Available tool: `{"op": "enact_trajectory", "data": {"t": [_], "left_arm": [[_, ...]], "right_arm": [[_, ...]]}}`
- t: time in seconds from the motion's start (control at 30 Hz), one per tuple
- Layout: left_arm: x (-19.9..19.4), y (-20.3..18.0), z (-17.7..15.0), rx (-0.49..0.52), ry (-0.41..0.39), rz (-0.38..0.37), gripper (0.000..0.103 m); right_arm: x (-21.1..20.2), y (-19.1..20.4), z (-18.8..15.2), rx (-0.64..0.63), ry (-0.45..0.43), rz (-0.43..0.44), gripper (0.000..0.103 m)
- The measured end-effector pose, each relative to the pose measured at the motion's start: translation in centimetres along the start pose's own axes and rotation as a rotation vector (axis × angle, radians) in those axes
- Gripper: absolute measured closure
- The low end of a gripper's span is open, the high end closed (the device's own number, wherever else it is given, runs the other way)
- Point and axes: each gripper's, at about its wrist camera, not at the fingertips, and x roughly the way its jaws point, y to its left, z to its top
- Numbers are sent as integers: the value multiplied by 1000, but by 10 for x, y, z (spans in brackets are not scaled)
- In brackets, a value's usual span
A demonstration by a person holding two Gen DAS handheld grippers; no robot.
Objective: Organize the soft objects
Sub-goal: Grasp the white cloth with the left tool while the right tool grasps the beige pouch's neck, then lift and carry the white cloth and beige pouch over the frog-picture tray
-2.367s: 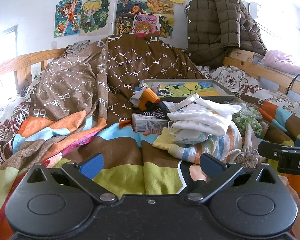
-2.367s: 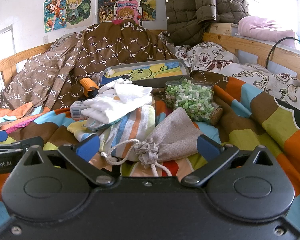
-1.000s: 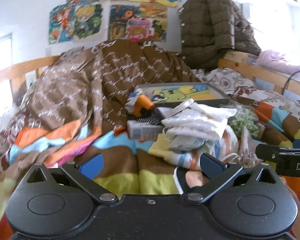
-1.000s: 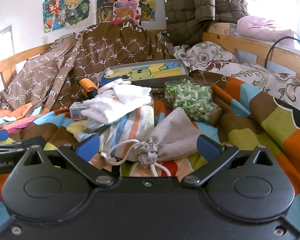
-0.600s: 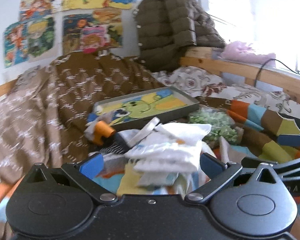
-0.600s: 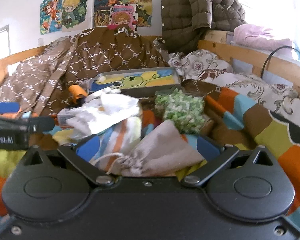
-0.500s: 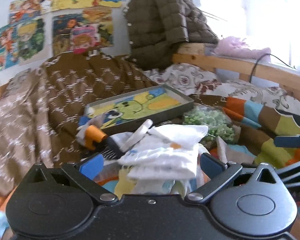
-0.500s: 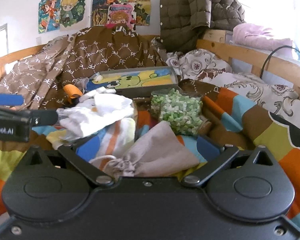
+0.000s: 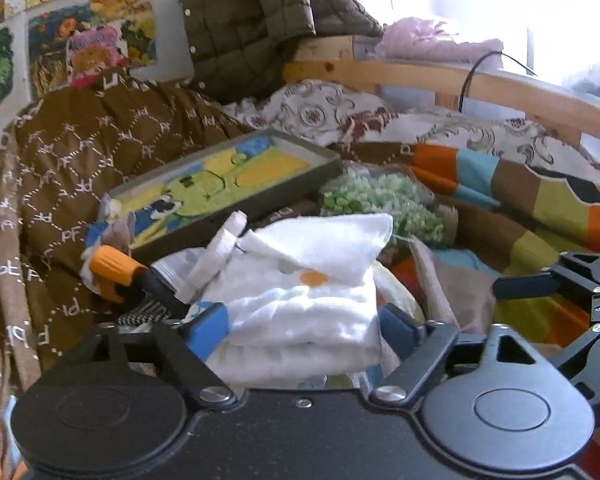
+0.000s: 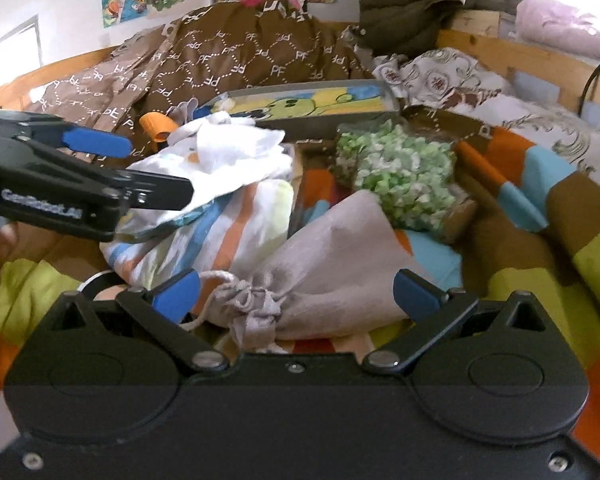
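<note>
Fingers of the left gripper (image 9: 304, 322) spread wide around folded white cloths (image 9: 300, 292); the right gripper (image 10: 296, 286) gapes around a drawstring pouch (image 10: 332, 276).

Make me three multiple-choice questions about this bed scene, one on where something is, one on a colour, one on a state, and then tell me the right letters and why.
1. Where does the bag of green and white pieces lie?
A. Just beyond the grey drawstring pouch
B. On the hanging quilted jacket
C. Inside the picture tray

2. What colour are the pads on the right gripper?
A. Red
B. Blue
C. Yellow

3. How do the left gripper jaws stand?
A. Shut tight on nothing
B. Clamped on the orange cap
C. Open, one on each side of the folded white cloth

Answers: 1 A, the right wrist view shows the bag directly behind the pouch on the striped blanket. 2 B, both pads show blue beside the pouch. 3 C, the left wrist view shows a wide gap with the cloth between the pads.
</note>
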Motion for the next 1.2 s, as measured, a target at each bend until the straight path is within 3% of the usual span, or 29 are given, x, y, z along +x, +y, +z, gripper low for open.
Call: {"op": "enact_trajectory", "data": {"t": [0.1, 0.6, 0.93, 1.1, 1.2], "left_arm": [[5, 2, 0, 3, 8, -1, 32], [3, -1, 7, 19, 14, 27, 78], [-21, -10, 8, 10, -28, 2, 84], [-35, -13, 6, -3, -30, -47, 86], [-45, -16, 8, 2, -42, -79, 86]], "right_arm": [[12, -2, -2, 19, 27, 22, 16], [17, -5, -9, 78, 63, 54, 38], [7, 2, -9, 56, 52, 36, 59], [4, 13, -10, 4, 64, 10, 76], [2, 21, -11, -21, 68, -5, 79]]}}
